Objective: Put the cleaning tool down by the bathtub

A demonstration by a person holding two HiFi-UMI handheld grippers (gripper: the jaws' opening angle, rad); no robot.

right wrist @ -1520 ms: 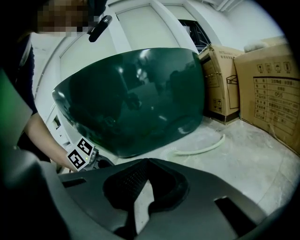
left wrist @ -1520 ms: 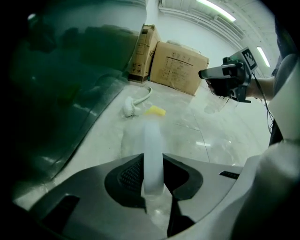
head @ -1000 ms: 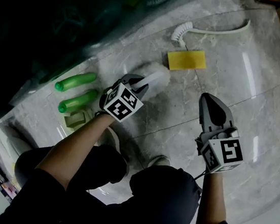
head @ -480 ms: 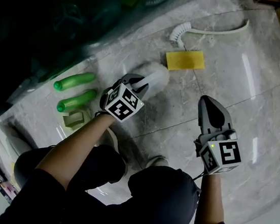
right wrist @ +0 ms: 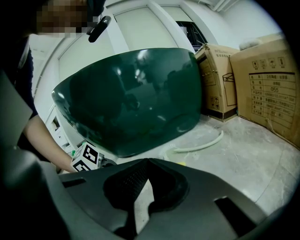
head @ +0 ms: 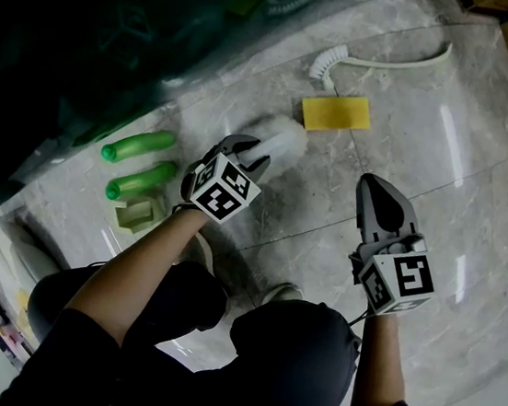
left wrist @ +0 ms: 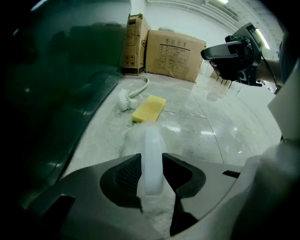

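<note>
Cleaning tool [left wrist: 152, 157] lies between just-opening jaws of the down-tilted left hand-held gripper [head: 254, 149].

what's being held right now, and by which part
The left gripper has just been opening its jaws off the brush handle, now loose between them. The right gripper is shut, empty.

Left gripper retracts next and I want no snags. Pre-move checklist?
1. Cleaning tool down by the bathtub: ok, its fluffy head lies on the marble floor.
2. Left gripper released: cannot tell. Its fingers have just been opening, the handle sits between them, and no clear gap shows.
3. Right gripper: ok. It is shut, empty and apart from the tool.
4. Yellow sponge clear of the tool: cannot tell, its corner lies very close to the head.
5. Green bottles: ok, off to the left gripper's left, apart.
</note>
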